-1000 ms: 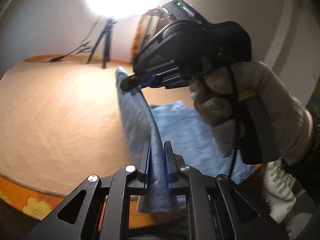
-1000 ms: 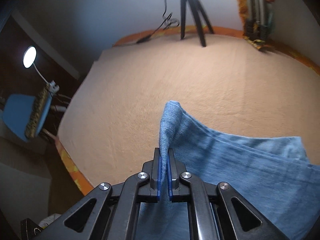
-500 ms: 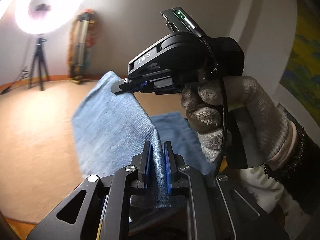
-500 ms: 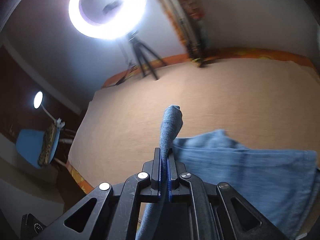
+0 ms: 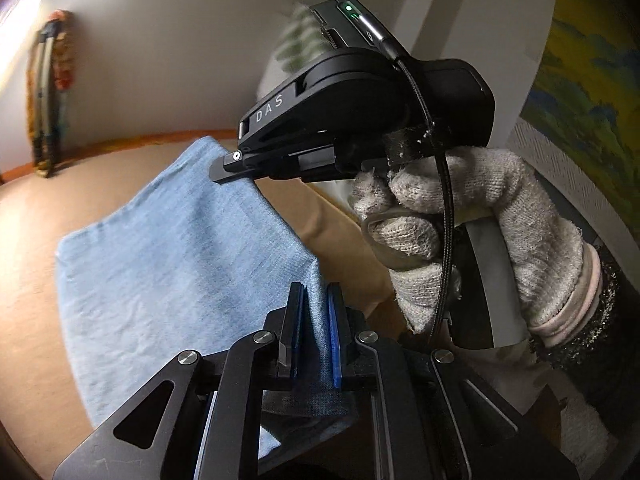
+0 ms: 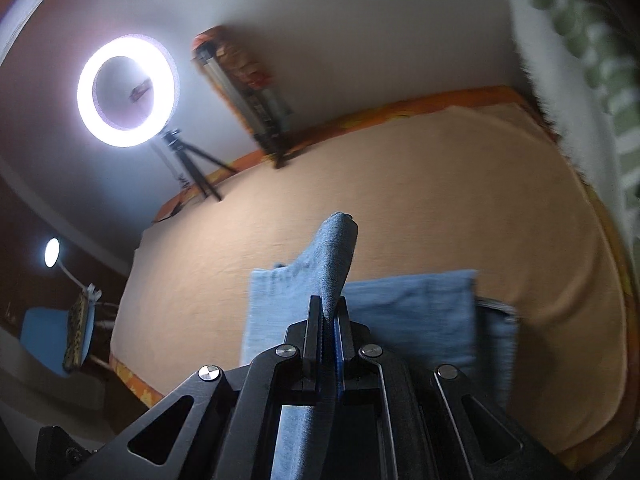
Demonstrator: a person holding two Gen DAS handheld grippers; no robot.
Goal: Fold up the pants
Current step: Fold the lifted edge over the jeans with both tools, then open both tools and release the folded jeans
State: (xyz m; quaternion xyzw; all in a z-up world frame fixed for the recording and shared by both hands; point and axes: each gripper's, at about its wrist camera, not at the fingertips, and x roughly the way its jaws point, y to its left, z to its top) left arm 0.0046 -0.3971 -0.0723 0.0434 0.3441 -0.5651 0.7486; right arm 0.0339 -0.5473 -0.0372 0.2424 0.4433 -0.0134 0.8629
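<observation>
Both claws pinch pants (image 5: 176, 272); held edge spans between them.

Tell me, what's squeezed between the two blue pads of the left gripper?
A fold of the blue pants, pinched in the left gripper, seen in the left wrist view.

The right gripper (image 5: 224, 168) has its tips hidden behind the pants (image 5: 168, 280) near the middle of the left view. The glove (image 5: 472, 240) covers the handle, and the sleeve is cut off at the right edge. The leafy curtain (image 6: 580, 40) in the upper right of the right view is blurry. The chair (image 6: 48, 340) at lower left is cut off.
</observation>
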